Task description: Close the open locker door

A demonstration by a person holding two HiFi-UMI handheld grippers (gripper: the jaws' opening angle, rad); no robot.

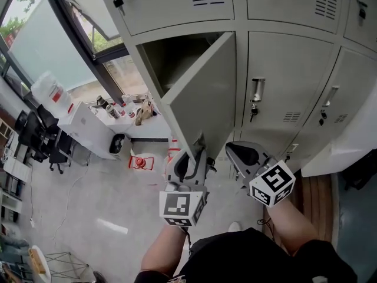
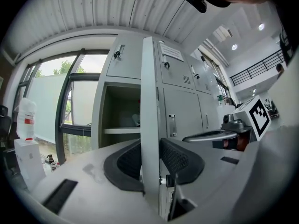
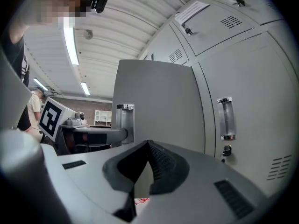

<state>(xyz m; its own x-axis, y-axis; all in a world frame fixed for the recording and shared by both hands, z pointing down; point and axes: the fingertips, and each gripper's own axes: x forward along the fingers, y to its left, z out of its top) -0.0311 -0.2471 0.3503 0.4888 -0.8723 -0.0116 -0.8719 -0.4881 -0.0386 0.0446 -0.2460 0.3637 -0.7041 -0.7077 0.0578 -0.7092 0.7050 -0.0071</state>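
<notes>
Your left hand-held gripper point(image 2: 150, 158) has its jaws partly closed on the free edge of the locker door point(image 1: 206, 93), with one ribbed pad pressed to each face of the sheet; you hold that edge low down, near the door's bottom corner. The door stands swung well out from the grey lockers point(image 1: 288, 58), hinged on its right side; this leaves the compartment point(image 1: 177, 58) open, with a shelf point(image 2: 121, 130) showing inside it. Your right hand-held gripper point(image 3: 148, 148) has its jaws together at the tips and nothing between them; it sits just beside your left one and faces the door's outer side, with the handle point(image 3: 124, 120) above and left of its tips; whether it touches the sheet is not clear. The neighbouring doors point(image 1: 291, 87) on the right are shut.
</notes>
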